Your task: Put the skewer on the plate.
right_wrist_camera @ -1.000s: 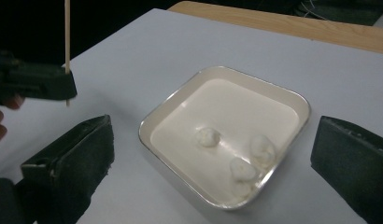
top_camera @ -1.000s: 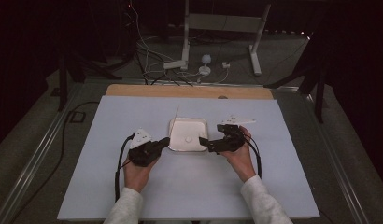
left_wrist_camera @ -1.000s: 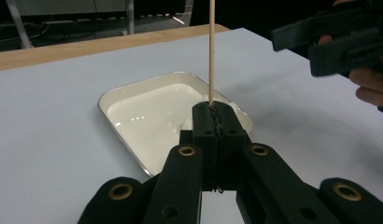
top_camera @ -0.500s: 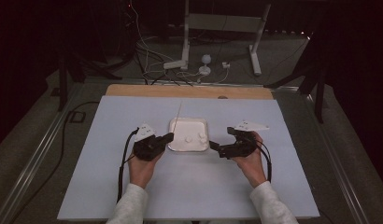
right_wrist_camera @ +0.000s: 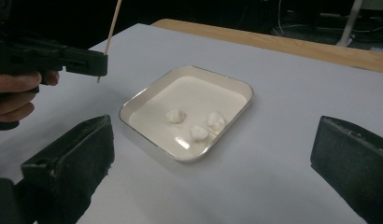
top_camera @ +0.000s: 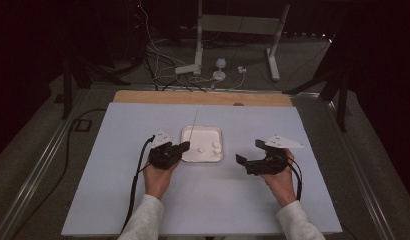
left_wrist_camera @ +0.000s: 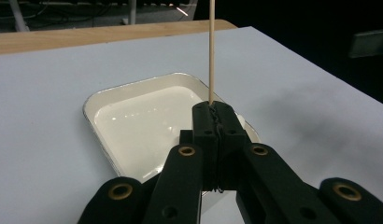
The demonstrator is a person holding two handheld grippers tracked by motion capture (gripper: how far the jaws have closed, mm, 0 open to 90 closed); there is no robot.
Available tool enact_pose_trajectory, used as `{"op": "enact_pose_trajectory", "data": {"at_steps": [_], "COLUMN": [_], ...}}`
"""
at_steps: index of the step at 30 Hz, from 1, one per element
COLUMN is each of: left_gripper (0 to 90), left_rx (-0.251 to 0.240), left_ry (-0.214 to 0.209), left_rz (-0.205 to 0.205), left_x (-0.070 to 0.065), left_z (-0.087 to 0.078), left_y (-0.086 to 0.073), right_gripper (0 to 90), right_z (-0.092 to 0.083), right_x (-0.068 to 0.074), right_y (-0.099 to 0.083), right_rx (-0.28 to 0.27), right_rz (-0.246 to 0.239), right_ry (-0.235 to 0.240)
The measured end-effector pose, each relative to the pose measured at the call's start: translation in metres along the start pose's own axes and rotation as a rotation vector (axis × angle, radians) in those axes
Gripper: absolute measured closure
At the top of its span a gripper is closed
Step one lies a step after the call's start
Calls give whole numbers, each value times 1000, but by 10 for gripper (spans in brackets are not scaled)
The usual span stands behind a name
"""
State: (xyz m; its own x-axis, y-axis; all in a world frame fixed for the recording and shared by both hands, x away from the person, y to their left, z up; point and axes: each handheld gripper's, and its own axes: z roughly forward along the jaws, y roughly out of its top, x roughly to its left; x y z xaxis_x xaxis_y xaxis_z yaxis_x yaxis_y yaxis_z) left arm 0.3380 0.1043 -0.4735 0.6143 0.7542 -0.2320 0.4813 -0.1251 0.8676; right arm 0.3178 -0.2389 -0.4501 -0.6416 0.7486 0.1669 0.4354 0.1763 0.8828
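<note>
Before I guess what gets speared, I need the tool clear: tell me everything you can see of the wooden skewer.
The wooden skewer is a thin, straight, pale stick of plain light wood. It stands nearly upright, pinched near its lower end between the shut jaws of the left gripper, with a short tip poking out beneath them. Its long upper part rises free beside the near-left edge of the white tray. Nothing is threaded on it.

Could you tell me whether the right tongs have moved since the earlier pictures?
Yes. In the high view the right tongs have drawn away from the white tray, rightward and toward the person, and now stand apart from it, jaws open.
</note>
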Motion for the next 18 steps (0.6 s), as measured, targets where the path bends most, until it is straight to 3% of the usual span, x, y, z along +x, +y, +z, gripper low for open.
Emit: {"op": "enact_pose_trajectory", "data": {"at_steps": [11, 18], "left_gripper": [900, 900], "left_rx": [23, 29], "left_ry": [15, 23], "left_rz": [-22, -39], "left_x": [3, 4], "left_z": [12, 18], "left_y": [-3, -4], "right_gripper": [0, 0], "right_z": [-24, -35], "right_x": [-7, -15], "right_y": [-14, -21], "right_rx": [-26, -31], "right_rz": [-12, 9], "right_ry": [-35, -57]}}
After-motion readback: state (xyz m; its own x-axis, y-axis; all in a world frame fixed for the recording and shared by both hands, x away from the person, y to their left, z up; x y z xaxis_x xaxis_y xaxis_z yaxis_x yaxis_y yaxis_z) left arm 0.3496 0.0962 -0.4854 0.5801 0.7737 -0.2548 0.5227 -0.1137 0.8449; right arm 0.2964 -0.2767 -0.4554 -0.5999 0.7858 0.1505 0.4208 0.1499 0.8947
